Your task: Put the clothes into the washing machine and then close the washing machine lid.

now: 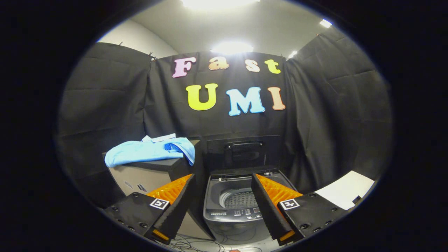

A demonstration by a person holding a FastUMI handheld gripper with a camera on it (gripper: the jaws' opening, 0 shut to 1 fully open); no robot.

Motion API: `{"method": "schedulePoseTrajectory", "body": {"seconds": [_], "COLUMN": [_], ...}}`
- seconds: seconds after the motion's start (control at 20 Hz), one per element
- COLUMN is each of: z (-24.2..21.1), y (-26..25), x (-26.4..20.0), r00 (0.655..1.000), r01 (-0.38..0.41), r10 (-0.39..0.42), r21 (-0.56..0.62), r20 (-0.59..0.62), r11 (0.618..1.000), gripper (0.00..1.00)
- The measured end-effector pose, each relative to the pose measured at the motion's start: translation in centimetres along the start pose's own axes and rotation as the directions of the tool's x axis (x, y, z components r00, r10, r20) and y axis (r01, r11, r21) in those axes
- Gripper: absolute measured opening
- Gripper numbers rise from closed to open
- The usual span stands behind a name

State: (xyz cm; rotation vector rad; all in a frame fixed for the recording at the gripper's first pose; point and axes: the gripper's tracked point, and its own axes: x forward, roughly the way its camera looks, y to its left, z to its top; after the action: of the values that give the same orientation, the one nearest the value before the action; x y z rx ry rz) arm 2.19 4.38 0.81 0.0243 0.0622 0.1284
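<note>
My gripper (222,206) hangs released, empty. The blue garment (148,151) lies on a box (147,176) beyond my left finger; the washing machine (235,206) stands between my fingers, lid (244,151) raised. Both steps remain.

Your gripper (224,206) fingers stand spread, the washing machine (233,206) lower centre between them, lid (244,152) raised behind. The clothes (148,151) lie on a box (147,173) to its left.

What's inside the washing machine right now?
The washing machine, seen between the open gripper fingers, has its lid up. Its holed drum looks empty, though its bottom is hidden. The blue clothes lie on the box beside it.
</note>
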Motion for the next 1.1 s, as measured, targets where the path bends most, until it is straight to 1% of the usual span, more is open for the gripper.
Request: {"method": "schedulePoseTrajectory", "body": {"seconds": [0.3, 0.5, 0.65, 0.85, 1.1], "z": [4.4, 6.5, 7.2, 8.0, 8.5], "y": [4.3, 7.8, 10.8, 15.0, 20.4], "x": [2.7, 5.3, 7.3, 10.0, 12.7], "r00": [0.996, 0.989, 0.981, 0.966, 0.934], "r01": [-0.087, -0.149, -0.192, -0.256, -0.354], "r10": [0.087, 0.149, 0.193, 0.255, 0.350], "r21": [-0.004, -0.005, 0.007, -0.029, -0.053], "r20": [0.021, 0.010, -0.015, -0.040, -0.075], "r11": [0.996, 0.989, 0.981, 0.966, 0.934], "gripper": [0.96, 0.96, 0.96, 0.96, 0.96]}}
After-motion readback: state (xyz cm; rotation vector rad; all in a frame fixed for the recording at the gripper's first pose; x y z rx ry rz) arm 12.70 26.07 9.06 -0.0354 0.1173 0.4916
